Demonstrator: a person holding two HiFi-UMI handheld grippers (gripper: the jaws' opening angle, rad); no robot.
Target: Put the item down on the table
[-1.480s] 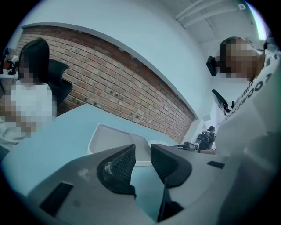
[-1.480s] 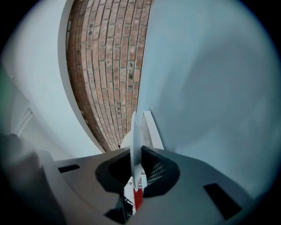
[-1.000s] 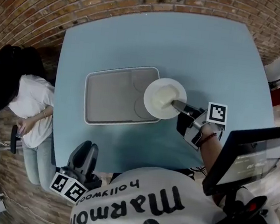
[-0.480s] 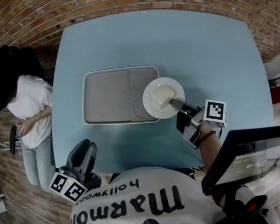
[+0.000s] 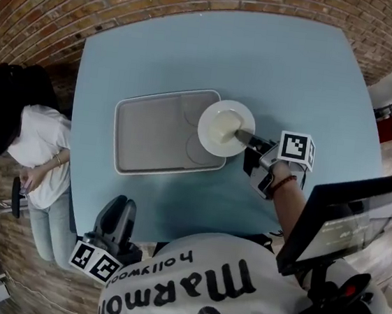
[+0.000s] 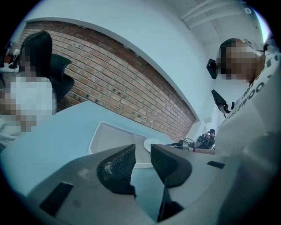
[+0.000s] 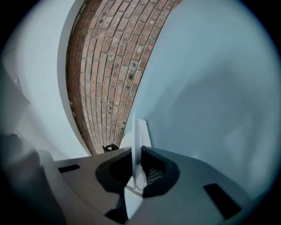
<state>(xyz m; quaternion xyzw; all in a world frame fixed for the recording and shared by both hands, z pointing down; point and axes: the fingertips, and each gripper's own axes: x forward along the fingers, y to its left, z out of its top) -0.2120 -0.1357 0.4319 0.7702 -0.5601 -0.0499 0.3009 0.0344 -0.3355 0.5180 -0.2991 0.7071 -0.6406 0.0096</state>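
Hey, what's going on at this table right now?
A person with a gripper in each hand works at a blue table. The right gripper is shut on the rim of a white plate, holding it over the right end of a grey tray. The left gripper is open and empty near the table's near edge.

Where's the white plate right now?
Head view, centre: the white plate overlaps the right end of the grey tray, its right rim clamped in the right gripper.

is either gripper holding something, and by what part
The right gripper is clamped on the white plate at its rim, on the side nearest the person. The left gripper holds nothing.
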